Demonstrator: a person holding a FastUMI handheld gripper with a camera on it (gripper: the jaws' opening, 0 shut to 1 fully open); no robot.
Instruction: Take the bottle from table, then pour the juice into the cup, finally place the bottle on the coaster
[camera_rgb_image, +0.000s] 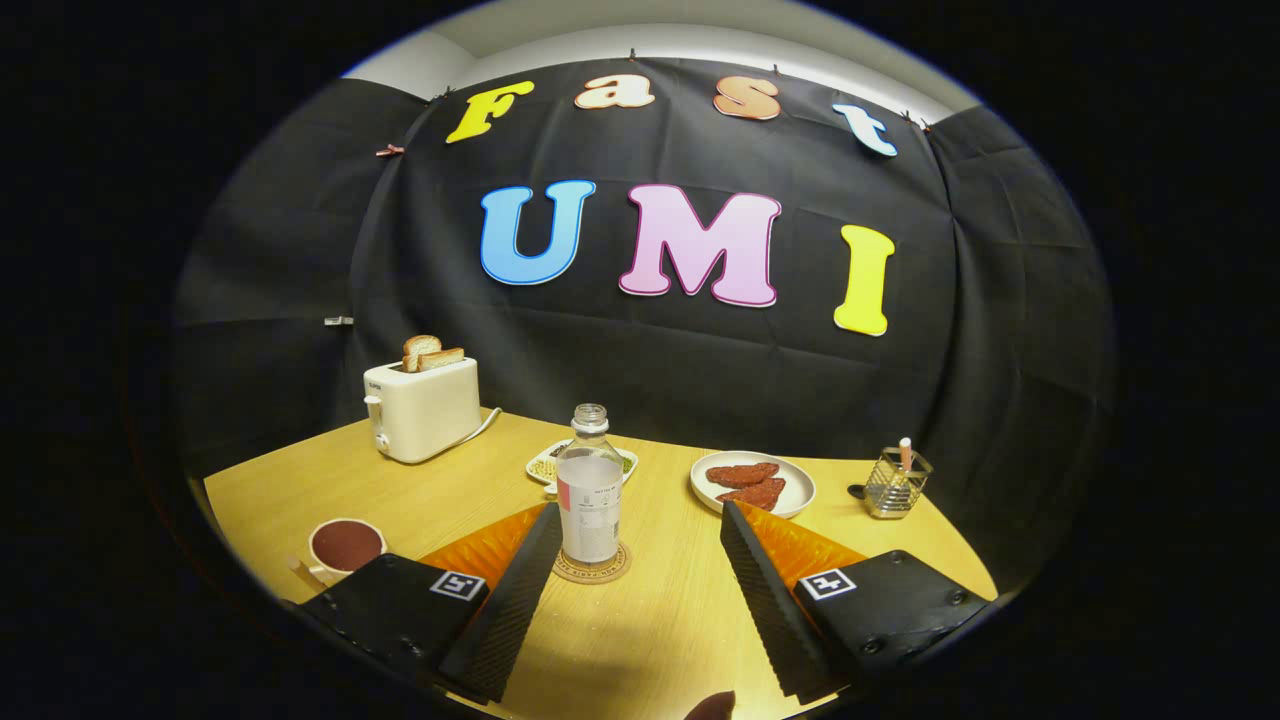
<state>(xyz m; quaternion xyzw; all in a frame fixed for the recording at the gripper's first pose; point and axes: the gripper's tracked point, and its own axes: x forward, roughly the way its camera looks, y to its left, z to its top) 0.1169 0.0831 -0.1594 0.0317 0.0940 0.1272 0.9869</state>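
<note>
Your gripper (640, 520) hangs low over the wooden table (660, 620), its two fingers spread wide and holding nothing, with the bottle (590, 495) standing upright just ahead of them, close by the left finger and touching neither. That bottle, clear, uncapped and apparently drained, already sits squarely on the round coaster (592, 566), while the cup (345, 550) off to the left of the left finger shows a dark red fill, so the pour and the placing both look done and the step in hand is most likely a clean release. Draw straight back along the fingers' line, keeping them wide, because the left finger runs nearest the bottle and a sideways drift could tip an open, light container. Farther off stand a plate (795, 497) of reddish pieces, a small dish (545, 465) behind the bottle, a wire holder (893, 485) and a toaster (420, 408) with bread, none in your way.
</note>
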